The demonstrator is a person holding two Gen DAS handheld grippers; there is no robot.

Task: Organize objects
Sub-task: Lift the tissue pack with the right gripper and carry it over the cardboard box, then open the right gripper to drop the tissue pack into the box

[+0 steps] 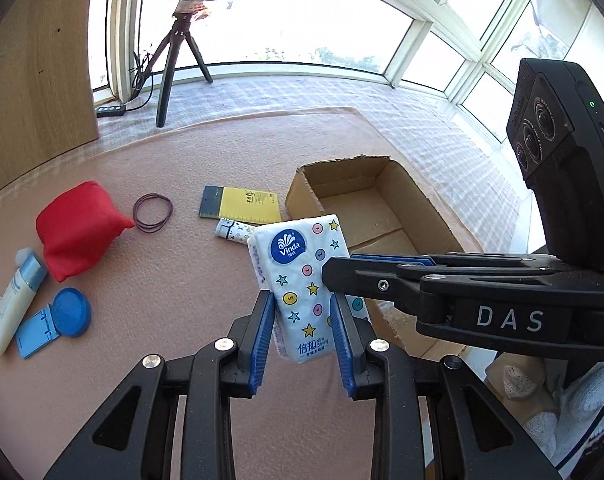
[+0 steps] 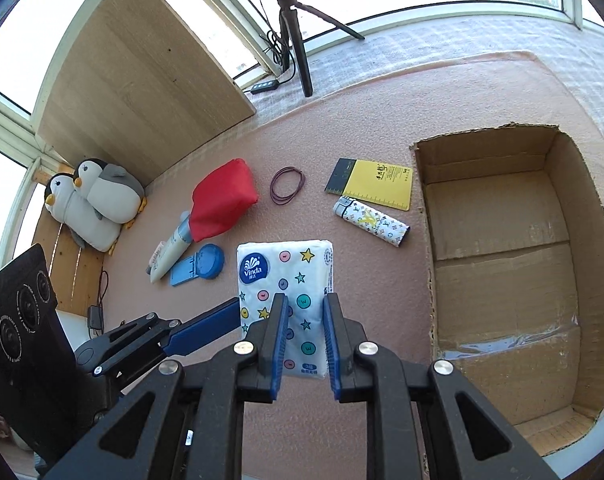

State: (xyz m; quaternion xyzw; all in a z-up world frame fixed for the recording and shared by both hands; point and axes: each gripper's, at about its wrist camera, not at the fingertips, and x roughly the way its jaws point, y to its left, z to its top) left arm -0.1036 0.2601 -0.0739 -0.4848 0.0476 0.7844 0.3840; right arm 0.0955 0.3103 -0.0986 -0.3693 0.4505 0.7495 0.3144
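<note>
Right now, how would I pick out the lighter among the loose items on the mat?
Start at the open cardboard box on the pink mat. Just left of its wall lies a yellow notepad, with the lighter below it. It alone is a slim white stick with dark printed symbols and a metal cap.

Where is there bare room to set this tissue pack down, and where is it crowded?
The cardboard box is bare inside, the widest free patch. The pink mat is also bare between the tripod and the yellow notepad. It is crowded around the red pouch, tube and blue lid.
</note>
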